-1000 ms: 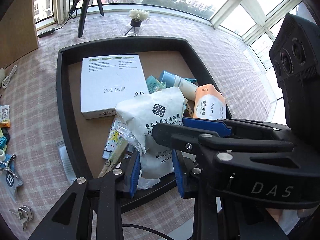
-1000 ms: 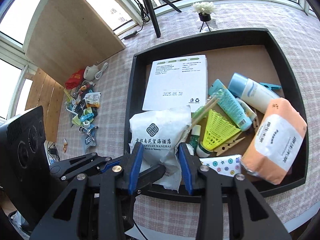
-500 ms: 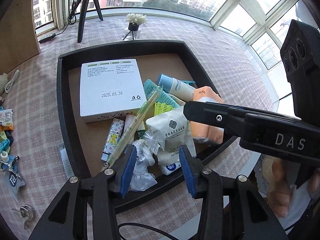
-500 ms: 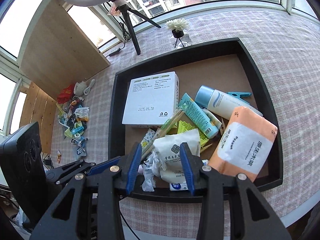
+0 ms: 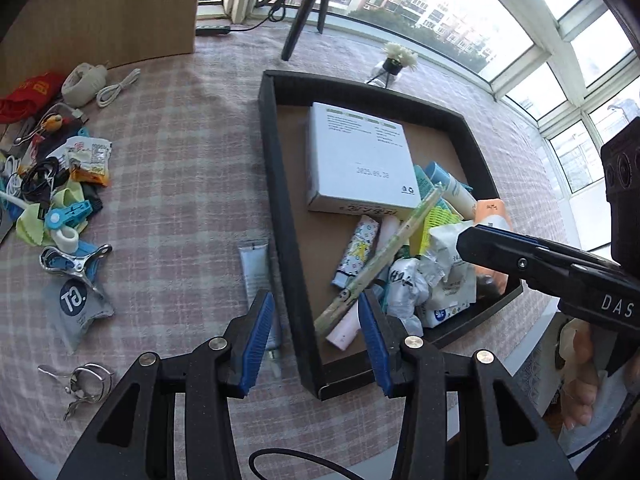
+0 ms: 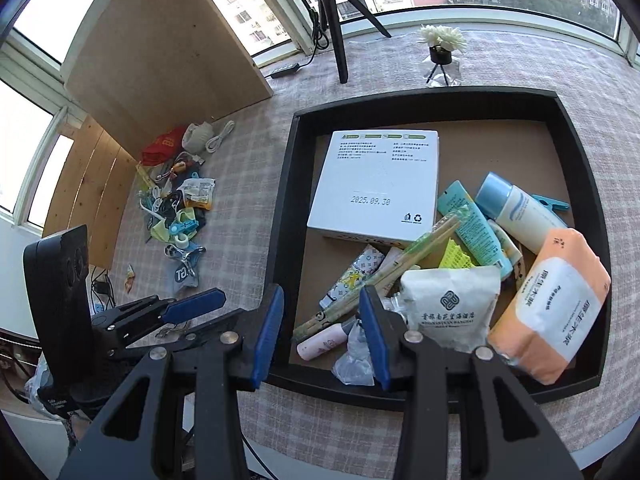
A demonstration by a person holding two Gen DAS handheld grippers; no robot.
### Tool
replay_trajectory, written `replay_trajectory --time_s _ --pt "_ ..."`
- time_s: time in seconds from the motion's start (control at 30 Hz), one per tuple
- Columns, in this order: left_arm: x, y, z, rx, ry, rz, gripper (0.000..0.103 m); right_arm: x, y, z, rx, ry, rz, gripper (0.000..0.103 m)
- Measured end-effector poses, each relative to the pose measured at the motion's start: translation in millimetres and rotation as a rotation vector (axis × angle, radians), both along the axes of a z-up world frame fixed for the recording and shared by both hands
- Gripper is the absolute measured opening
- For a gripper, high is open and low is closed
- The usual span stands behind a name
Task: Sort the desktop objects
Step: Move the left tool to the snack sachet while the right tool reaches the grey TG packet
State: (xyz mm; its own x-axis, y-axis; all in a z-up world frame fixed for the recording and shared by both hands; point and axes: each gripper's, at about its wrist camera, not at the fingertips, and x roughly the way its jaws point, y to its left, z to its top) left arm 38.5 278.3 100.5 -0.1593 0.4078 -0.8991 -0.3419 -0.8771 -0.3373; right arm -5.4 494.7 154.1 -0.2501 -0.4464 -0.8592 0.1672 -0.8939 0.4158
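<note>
The black tray (image 5: 280,200) (image 6: 288,208) holds a white box (image 5: 360,160) (image 6: 380,184), a white hotel bag (image 5: 448,276) (image 6: 448,308), an orange tissue pack (image 6: 552,304), a blue-capped bottle (image 6: 516,208), wrapped chopsticks (image 6: 400,272) and tubes. My left gripper (image 5: 316,320) is open above the tray's left wall, with nothing held. My right gripper (image 6: 320,320) is open over the tray's near left corner, also holding nothing; the bag lies just right of it. A pile of loose small items (image 5: 60,200) (image 6: 176,208) lies on the checked cloth to the left.
A pale tube (image 5: 256,272) lies on the cloth beside the tray's left wall. A metal clip (image 5: 80,384) sits near left. A tripod (image 6: 336,20), a small flower vase (image 6: 440,48) and a wooden board (image 6: 160,52) stand at the back. The table edge runs close below the tray.
Both grippers let go of the white hotel bag, which now lies in the tray. The left gripper swung left to the tray's left wall; the right one drew back.
</note>
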Motion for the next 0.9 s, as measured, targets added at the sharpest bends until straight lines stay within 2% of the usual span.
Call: replay_trajectory --time_s 0.27,0.57,0.77,0.9 --pt "-10 -96 -7 -0.023 -0.006 0.156 0.042 4 -69 -5 -0.009 -0.011 0.136 0.039" --pt "-17 -222 -22 -0.040 -0.026 0.354 0.042 12 -180 -10 -0.021 -0.032 0.337 0.039" --pt "-22 -290 -29 -0.056 -0.034 0.445 0.042 15 -262 -31 -0.038 -0.114 0.486 0.039" --pt "-29 -329 -35 -0.069 -0.042 0.487 0.047 11 -306 -53 0.002 -0.153 0.525 0.039"
